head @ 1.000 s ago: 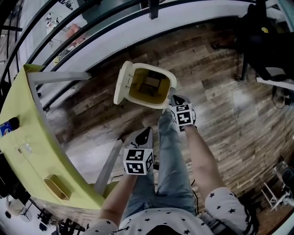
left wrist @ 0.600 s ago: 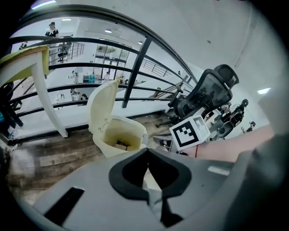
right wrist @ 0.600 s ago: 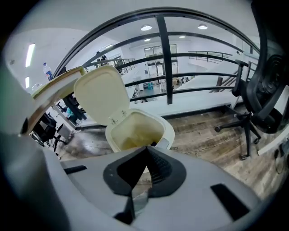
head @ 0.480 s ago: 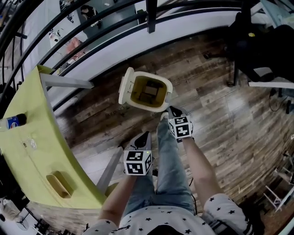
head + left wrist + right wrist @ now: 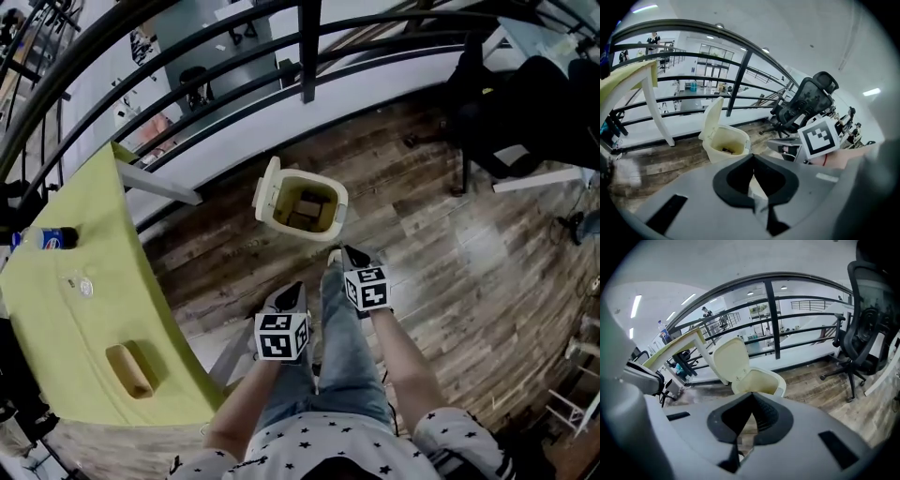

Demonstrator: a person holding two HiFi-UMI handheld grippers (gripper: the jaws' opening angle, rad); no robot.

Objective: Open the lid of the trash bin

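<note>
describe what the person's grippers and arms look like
The left gripper and right gripper match: a pale grey body with two black, curved jaw pads that taper to a point. Each carries a cube of black-and-white square markers. No cables show. The person wears a white short-sleeved top with small dark stars, which leaves the forearms bare, and blue jeans.

trash bin (image 5: 339, 211): cream plastic, smooth, matt. floor (image 5: 469, 253) centre right: wood planks, worn grain, glossy sheen. railing (image 5: 309, 47) at top: dark painted metal. surface (image 5: 56, 319) at left: yellow-green, matt. jeans (image 5: 347, 347): denim cloth.
</note>
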